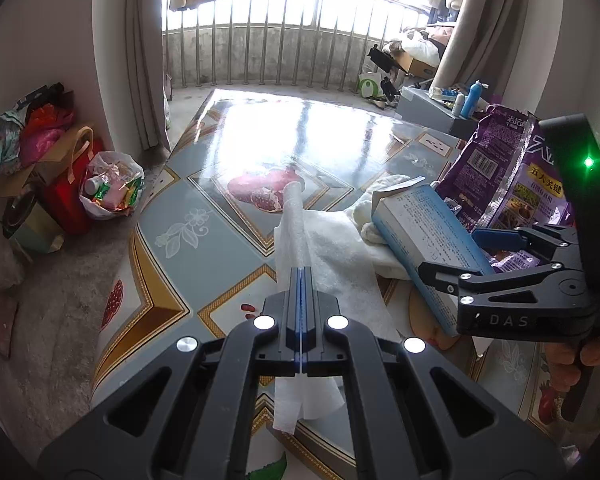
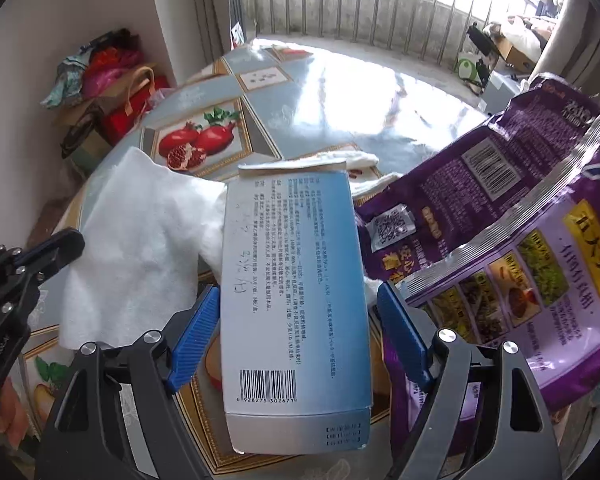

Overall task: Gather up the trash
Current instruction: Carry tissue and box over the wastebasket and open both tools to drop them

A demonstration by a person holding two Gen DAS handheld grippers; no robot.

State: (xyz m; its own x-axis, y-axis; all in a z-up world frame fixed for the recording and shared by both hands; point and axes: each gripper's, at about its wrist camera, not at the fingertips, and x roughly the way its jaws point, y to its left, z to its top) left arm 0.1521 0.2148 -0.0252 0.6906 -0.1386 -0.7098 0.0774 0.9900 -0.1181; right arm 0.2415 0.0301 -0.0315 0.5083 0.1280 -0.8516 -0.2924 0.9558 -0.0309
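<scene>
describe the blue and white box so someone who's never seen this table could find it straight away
On the table with the pomegranate-print cover, look between the white paper towel and the big purple snack bag. The blue and white carton lies there, between the open blue pads of the right hand-held gripper. It is the only rigid box, with small print and a barcode.

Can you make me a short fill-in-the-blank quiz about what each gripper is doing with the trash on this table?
1. The left gripper is shut on a white ____.
2. The box lies between the ____ fingers of the right gripper.
3. The bag beside the box is mainly ____.
4. The barcode on the box is at the end ____ to the right gripper.

Missing words: tissue; open; purple; nearest
</scene>
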